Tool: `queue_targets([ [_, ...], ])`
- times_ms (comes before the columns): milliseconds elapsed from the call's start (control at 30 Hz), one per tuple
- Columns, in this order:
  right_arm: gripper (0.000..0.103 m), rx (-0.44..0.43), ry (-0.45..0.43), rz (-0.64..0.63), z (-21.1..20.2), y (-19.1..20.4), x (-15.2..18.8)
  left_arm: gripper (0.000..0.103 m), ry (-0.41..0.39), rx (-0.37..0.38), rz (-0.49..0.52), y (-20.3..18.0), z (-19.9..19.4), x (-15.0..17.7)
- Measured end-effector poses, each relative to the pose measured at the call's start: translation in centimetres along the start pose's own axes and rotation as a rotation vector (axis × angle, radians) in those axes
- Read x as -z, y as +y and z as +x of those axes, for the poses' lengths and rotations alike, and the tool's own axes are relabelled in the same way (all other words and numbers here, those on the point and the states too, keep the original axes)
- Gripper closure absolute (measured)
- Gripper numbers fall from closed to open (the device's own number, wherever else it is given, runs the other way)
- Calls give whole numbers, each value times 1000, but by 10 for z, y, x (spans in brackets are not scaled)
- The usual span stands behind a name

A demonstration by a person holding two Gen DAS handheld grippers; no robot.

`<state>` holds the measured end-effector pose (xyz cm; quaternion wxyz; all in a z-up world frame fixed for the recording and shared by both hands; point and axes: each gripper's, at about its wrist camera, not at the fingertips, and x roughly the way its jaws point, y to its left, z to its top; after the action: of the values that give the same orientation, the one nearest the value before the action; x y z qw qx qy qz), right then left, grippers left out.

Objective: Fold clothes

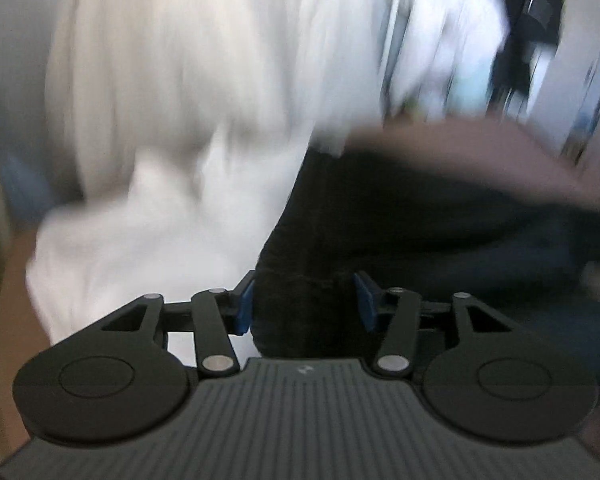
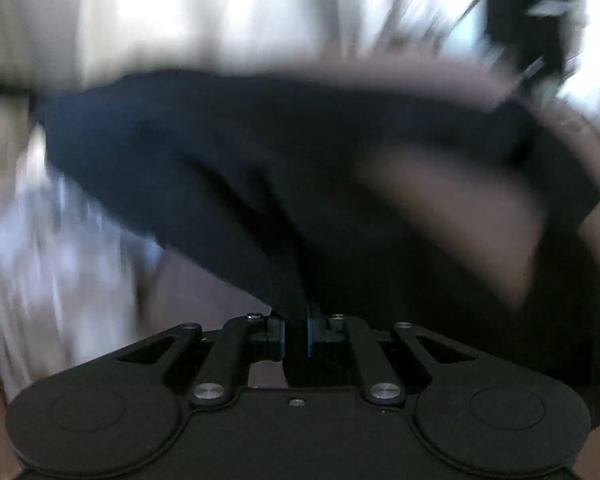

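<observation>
At the left a pale garment [image 1: 148,216] lies heaped, likely set aside, beside it the left gripper [image 1: 304,300] stands wide around the dark garment [image 1: 380,220], while the right gripper [image 2: 296,336] pinches a fold of that cloth, seemingly to carry it.

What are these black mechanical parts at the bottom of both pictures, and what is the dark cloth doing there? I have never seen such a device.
Each picture comes from a small camera mounted on a hand-held gripper, looking forward along its two fingers. A person holds one tool in each hand; there is no robot arm. In the left wrist view, the left gripper is open, its blue pads apart, with a dark garment lying between and beyond them, and a white garment to the left. In the right wrist view, the right gripper is shut on the same dark garment. Both pictures are blurred, so the background cannot be told.
</observation>
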<state>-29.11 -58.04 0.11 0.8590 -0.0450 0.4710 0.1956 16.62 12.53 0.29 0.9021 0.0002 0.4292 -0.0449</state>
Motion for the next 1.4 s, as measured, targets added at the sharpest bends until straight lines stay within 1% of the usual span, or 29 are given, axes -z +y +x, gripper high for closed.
queue_targets([
  [33,93,-14,94,-35,21,6,13,47,41,-34,21,0,9,11],
  [67,93,-9,93,-52,23,10,17,47,83,-68,43,-1,18,23],
  [100,90,-2,89,-69,24,13,20,47,99,-97,69,-4,20,29],
  [133,87,4,84,-87,25,16,23,46,73,-118,101,-11,13,28],
  [167,87,10,80,-104,26,19,26,46,48,-139,134,-19,5,27],
  [200,83,-3,61,-83,19,15,22,45,23,-160,166,-26,-2,26],
  [233,78,-18,38,-55,11,9,15,41,-10,-180,198,-35,-12,23],
  [267,76,-28,6,-23,1,2,8,33,-51,-189,220,-43,-24,17],
  [300,70,-28,-38,14,-9,-6,0,30,-89,-181,229,-49,-36,10],
  [333,62,-27,-97,59,-22,-12,-6,27,-122,-164,233,-56,-48,3],
  [367,58,-25,-156,104,-35,-17,-12,25,-143,-129,229,-64,-60,-4],
  [400,51,-25,-202,138,-47,-23,-16,24,-149,-86,226,-73,-67,-12],
  [433,49,-23,-238,161,-59,-28,-20,21,-147,-49,227,-83,-71,-16],
  [500,48,-9,-273,175,-79,-38,-34,20,-139,-12,231,-112,-70,-15],
  [533,46,-4,-266,172,-85,-42,-43,20,-134,6,232,-127,-70,-14],
  [600,45,31,-200,164,-92,-50,-67,18,-126,43,235,-156,-69,-12],
  [667,45,95,-118,187,-90,-57,-92,17,-118,80,239,-185,-68,-11],
  [733,45,149,-53,275,-96,-68,-113,17,-109,116,242,-214,-67,-9],
  [867,45,243,67,555,-128,-74,-131,17,-93,190,247,-273,-66,-6],
  [933,45,263,76,629,-145,-63,-128,17,-81,242,240,-295,-62,1],
  [967,45,255,88,629,-153,-56,-124,17,-52,289,221,-292,-56,14],
  [1033,45,255,98,613,-169,-39,-119,17,38,343,195,-288,-43,29],
  [1067,45,269,94,592,-175,-32,-119,17,61,363,177,-284,-41,33],
  [1100,45,289,90,563,-181,-26,-117,17,60,361,176,-282,-41,35],
  [1200,43,348,82,460,-183,-14,-121,17,-56,247,259,-280,-48,40],
  [1233,42,366,83,432,-182,-12,-123,17,-85,216,283,-280,-49,41],
  [1267,41,369,85,417,-177,-19,-123,17,-88,210,285,-279,-48,42],
  [1333,40,373,87,389,-166,-33,-123,17,-54,256,234,-278,-46,41],
  [1400,40,356,69,405,-148,-51,-112,17,-21,326,191,-277,-38,37],
])
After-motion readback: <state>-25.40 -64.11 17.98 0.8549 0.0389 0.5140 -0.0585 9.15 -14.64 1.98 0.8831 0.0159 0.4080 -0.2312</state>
